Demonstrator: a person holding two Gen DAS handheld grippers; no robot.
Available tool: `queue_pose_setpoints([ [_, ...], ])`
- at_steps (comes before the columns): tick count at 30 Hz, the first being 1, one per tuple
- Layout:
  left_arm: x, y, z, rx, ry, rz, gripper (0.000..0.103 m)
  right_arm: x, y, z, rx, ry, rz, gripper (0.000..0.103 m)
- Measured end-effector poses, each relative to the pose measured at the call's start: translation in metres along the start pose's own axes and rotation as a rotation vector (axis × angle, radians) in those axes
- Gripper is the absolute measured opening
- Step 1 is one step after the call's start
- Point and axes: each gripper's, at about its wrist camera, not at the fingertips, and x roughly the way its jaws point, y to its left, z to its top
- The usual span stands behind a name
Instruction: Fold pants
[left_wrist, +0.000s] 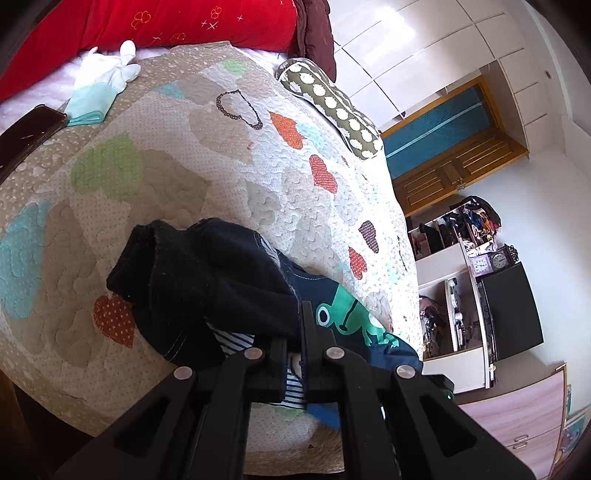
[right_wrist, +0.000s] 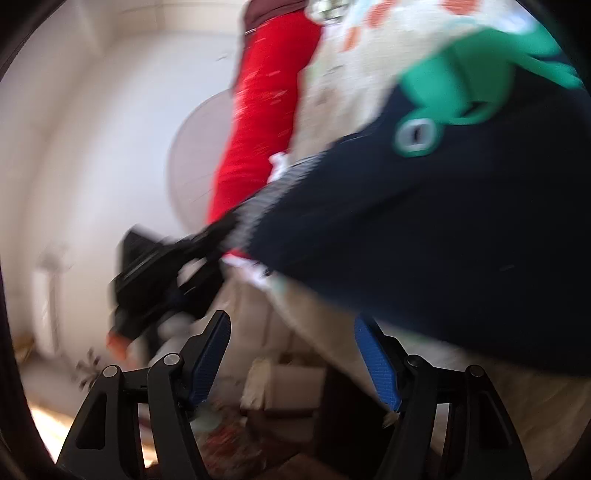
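Dark navy pants with a green frog patch (left_wrist: 343, 314) lie bunched on the near part of the quilt (left_wrist: 229, 177). My left gripper (left_wrist: 295, 332) is shut on the pants' striped waistband edge, with dark cloth pinched between its fingers. In the blurred right wrist view the pants (right_wrist: 424, 229) hang stretched across the upper right, and the left gripper (right_wrist: 166, 277) shows holding their edge. My right gripper (right_wrist: 291, 332) is open and empty, just below the pants, with blue pads (right_wrist: 210, 362) facing each other.
A red pillow (left_wrist: 166, 26), a white and mint folded cloth (left_wrist: 99, 88), a dark phone-like object (left_wrist: 26, 129) and a green dotted bolster (left_wrist: 336, 107) lie on the bed. Wardrobes, shelves and a dark screen (left_wrist: 513, 310) stand to the right.
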Motion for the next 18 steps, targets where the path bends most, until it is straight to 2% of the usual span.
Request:
queue_pose_setpoints([
  [2, -0.001, 0.003, -0.001, 0.003, -0.002, 0.006, 0.005, -0.017, -0.009, 0.001, 0.023, -0.085, -0.055, 0.069],
  [4, -0.003, 0.007, -0.003, 0.001, -0.003, 0.009, 0.005, -0.046, -0.01, -0.001, 0.014, -0.198, -0.115, 0.069],
  [7, -0.005, 0.012, -0.003, -0.006, -0.006, 0.007, 0.005, -0.087, -0.007, -0.007, -0.002, -0.318, -0.221, 0.068],
  [9, -0.004, 0.014, -0.003, -0.005, -0.013, 0.012, 0.005, -0.115, -0.008, -0.01, 0.01, -0.396, -0.324, 0.053],
  [11, -0.004, 0.013, -0.003, -0.003, -0.018, 0.02, 0.005, -0.131, -0.012, -0.011, 0.029, -0.44, -0.392, 0.023],
  [13, -0.002, 0.012, -0.002, 0.0, -0.019, 0.024, 0.005, -0.147, -0.011, -0.009, 0.039, -0.476, -0.416, 0.01],
  [18, 0.0, 0.004, 0.008, 0.02, -0.029, 0.041, 0.005, -0.154, 0.006, -0.001, -0.048, -0.499, -0.454, 0.005],
])
